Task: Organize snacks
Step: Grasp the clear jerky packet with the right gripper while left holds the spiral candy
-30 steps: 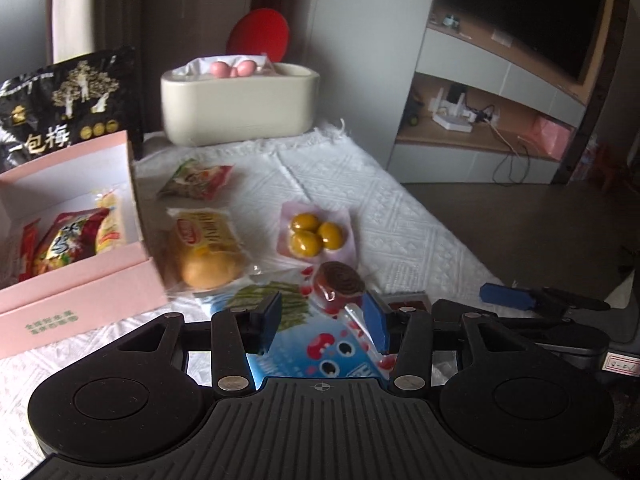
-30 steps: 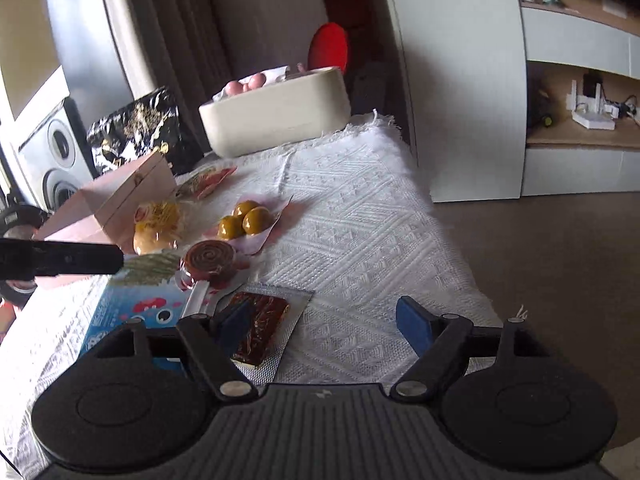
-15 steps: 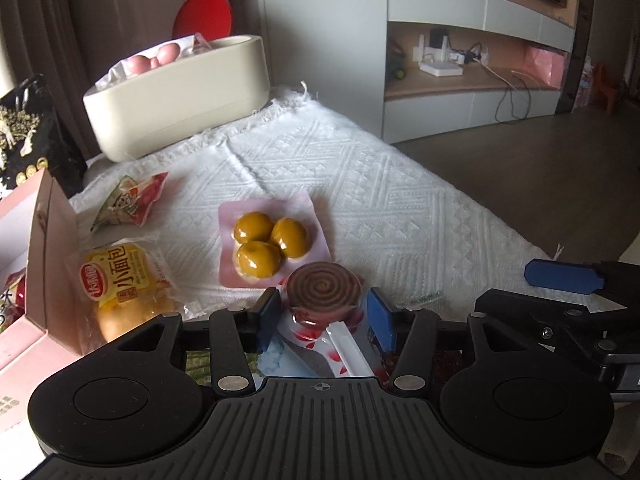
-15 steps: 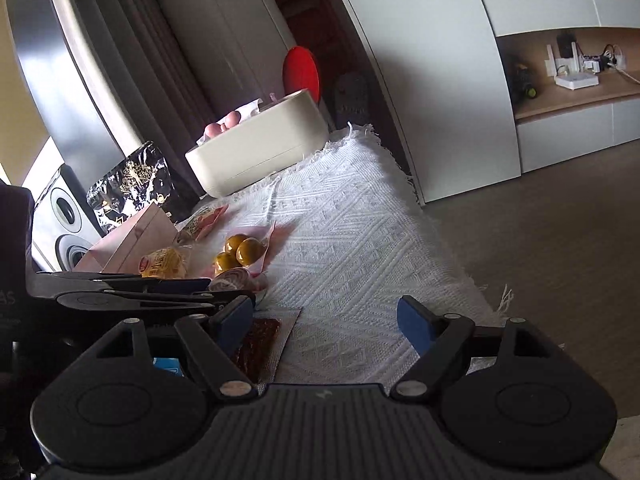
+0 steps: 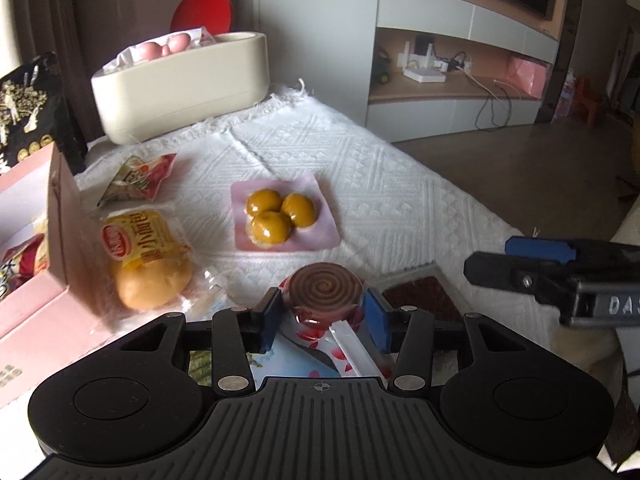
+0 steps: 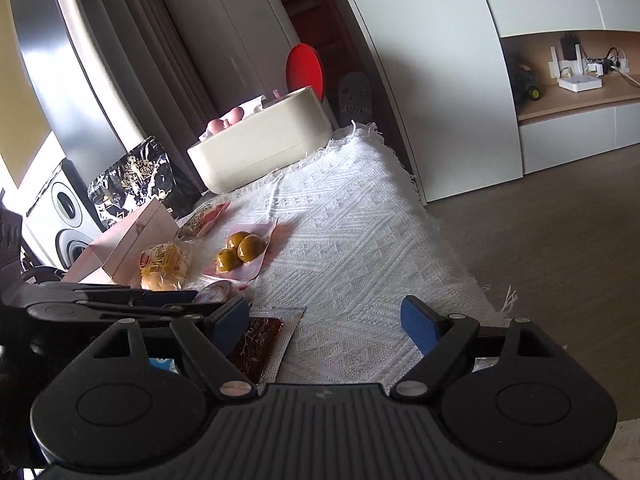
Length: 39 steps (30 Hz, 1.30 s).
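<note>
1. Brown spiral-topped snack roll (image 5: 326, 289), in clear wrap printed with red: it sits directly between the two blue pads of the left gripper (image 5: 325, 316), pads just beside its sides. Whether they touch or press it, I cannot tell.
2. Long axis: the wrapper's white strip runs from the spiral roll back toward the left gripper's body.
3. Right gripper (image 6: 326, 322): jaws spread wide, nothing between them, to the right of the spiral roll; the left one is nearer.
4. Pink box (image 5: 48, 280): open, left of the spiral roll, already holding packets; judged the likely destination.
5. Bread bun packet (image 5: 150, 260): lies between the spiral roll and the pink box, in the way of a low carry.
6. Three yellow-brown sweets on a pink wrapper (image 5: 280, 212): beyond the spiral roll.
7. Dark flat bar in clear pack (image 6: 258, 344): just right of the spiral roll.
8. White textured cloth (image 5: 400, 200): under everything.
</note>
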Motion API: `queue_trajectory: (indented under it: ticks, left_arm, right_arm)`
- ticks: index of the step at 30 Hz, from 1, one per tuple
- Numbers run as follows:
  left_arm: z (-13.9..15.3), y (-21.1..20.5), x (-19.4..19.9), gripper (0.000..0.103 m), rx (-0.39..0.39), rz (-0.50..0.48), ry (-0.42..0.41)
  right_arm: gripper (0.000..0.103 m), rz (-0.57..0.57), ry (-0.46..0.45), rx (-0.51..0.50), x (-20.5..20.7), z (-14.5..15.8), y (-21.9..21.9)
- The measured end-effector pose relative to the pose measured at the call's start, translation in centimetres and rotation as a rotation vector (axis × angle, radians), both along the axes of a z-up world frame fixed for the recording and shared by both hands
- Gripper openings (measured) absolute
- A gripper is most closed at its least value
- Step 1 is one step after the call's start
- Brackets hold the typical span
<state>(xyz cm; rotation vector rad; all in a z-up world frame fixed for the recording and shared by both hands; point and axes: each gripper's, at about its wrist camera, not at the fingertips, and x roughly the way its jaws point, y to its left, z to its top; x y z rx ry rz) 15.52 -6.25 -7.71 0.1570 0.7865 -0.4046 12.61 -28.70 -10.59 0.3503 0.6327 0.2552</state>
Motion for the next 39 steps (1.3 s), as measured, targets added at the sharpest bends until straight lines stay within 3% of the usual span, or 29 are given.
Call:
queue_trajectory:
  ticks: [4, 12, 15, 18, 21, 23, 26, 31, 35, 39]
  left_arm:
    - [0.0, 2.8, -2.5, 0.051, -0.031, 0.017, 0.011]
    - [-0.5, 5.8, -4.1, 0.051, -0.175, 0.067, 0.023]
    - [-0.5, 5.6, -4.0, 0.051, -0.173, 0.059, 0.024]
    - [-0.7, 4.9, -4.9, 0.051, -0.12, 0.046, -0.025]
    - [-1.0, 4.0, -5.8, 0.051, -0.07, 0.051, -0.083]
    - [-1.1, 3.8, -6.0, 0.051, -0.059, 0.051, -0.099]
    - [-1.1, 4.6, -5.7, 0.052, -0.111, 0.058, -0.078]
    - [-1.2, 5.6, -5.6, 0.052, -0.18, 0.074, -0.062]
    - [-1.2, 5.5, -5.7, 0.052, -0.175, 0.077, -0.069]
    - [-1.3, 5.5, -5.7, 0.052, -0.179, 0.079, -0.069]
  right_arm:
    - [0.088, 0.016, 0.005, -0.053, 0.2, 0.2, 0.8]
    - [0.103, 0.13, 0.057, -0.291, 1.2, 0.6, 4.2]
    - [0.103, 0.15, 0.076, -0.29, 1.3, 0.8, 3.9]
    - [0.103, 0.191, 0.109, -0.298, 1.3, 1.1, 3.7]
    - [0.103, 0.287, 0.121, -0.357, 1.0, 1.4, 4.5]
    - [0.102, 0.279, 0.117, -0.386, 0.5, 1.6, 5.1]
    - [0.101, 0.298, 0.112, -0.371, -0.2, 1.8, 6.1]
    - [0.1, 0.212, 0.101, -0.511, 0.1, 1.8, 5.8]
    - [0.1, 0.11, 0.087, -0.52, 0.1, 2.1, 3.9]
    - [0.1, 0.215, 0.026, -0.404, -1.0, 2.5, 4.6]
